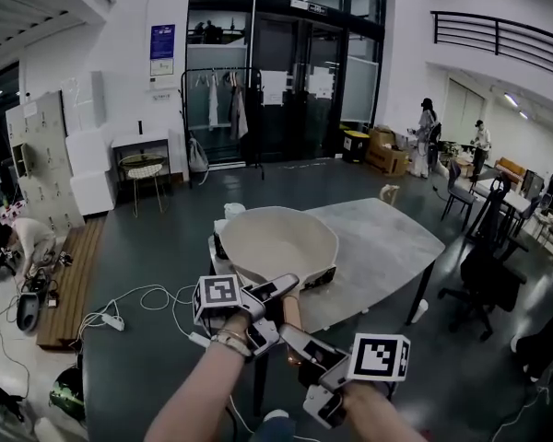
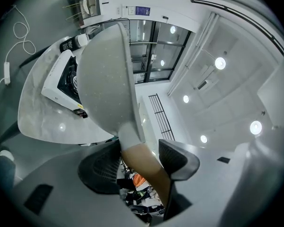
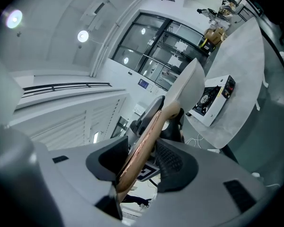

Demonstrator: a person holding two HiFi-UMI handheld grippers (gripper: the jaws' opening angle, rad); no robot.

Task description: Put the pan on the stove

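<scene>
Poster [image 1: 162,53] print unreadable; both jaws grip pan handle [image 1: 292,309].

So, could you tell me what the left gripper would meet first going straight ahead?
The left gripper is clamped on the handle of the pan, so the pan's bowl comes first. Beyond it is probably the stove, though depth is unclear.

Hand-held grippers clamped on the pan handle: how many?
2. The left hand-held gripper holds the pan handle close to the pan; the right hand-held gripper holds it farther back, near its end.
</scene>
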